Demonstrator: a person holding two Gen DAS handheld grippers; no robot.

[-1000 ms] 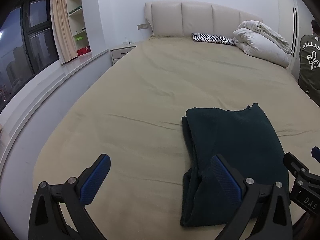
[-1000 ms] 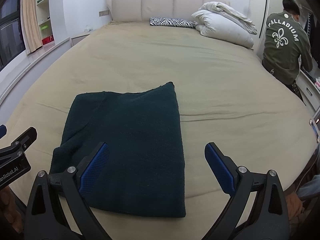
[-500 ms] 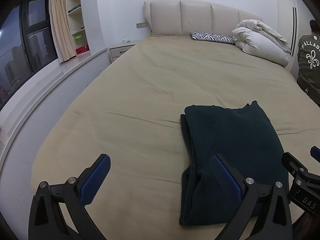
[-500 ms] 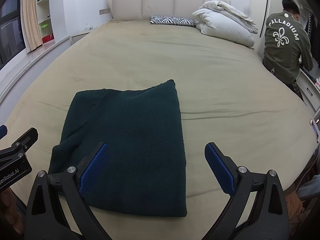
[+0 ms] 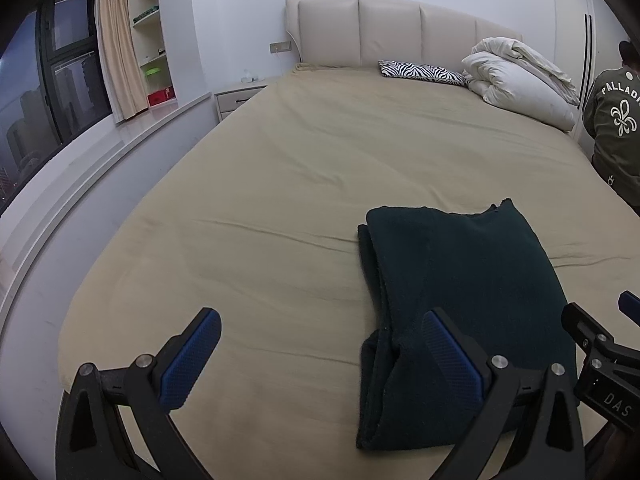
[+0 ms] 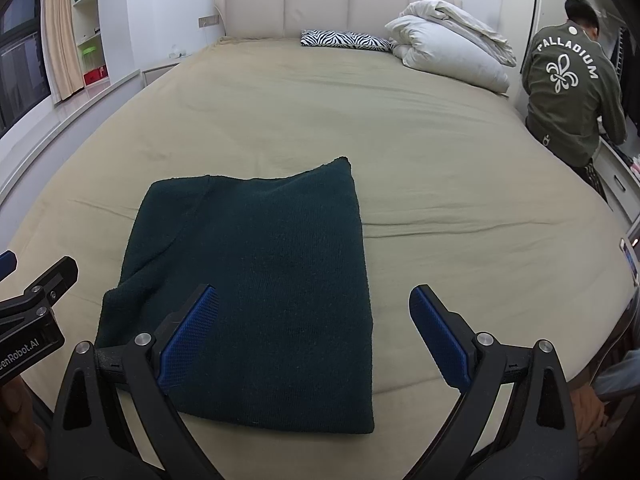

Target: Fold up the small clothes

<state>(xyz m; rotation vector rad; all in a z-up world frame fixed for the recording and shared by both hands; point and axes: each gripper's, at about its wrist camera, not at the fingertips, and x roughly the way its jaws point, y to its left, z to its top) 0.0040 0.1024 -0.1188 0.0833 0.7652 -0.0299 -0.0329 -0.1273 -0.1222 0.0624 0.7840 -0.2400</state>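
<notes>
A dark green knit garment (image 6: 256, 280) lies folded into a rectangle on the beige bed (image 6: 320, 112), near its front edge. It also shows in the left wrist view (image 5: 460, 288), with its stacked folded layers along its left side. My left gripper (image 5: 320, 356) is open and empty, held above the bed just left of the garment's near left corner. My right gripper (image 6: 314, 332) is open and empty, held above the garment's near right part. Neither touches the cloth.
A white duvet (image 6: 448, 52) and a zebra-print pillow (image 6: 344, 40) lie by the headboard. A person in an olive jacket (image 6: 572, 92) stands at the bed's right side. A window ledge (image 5: 80, 184) and a nightstand (image 5: 236, 100) run along the left.
Both grippers have drawn back and up slightly from the garment, staying open. The garment has not moved.
</notes>
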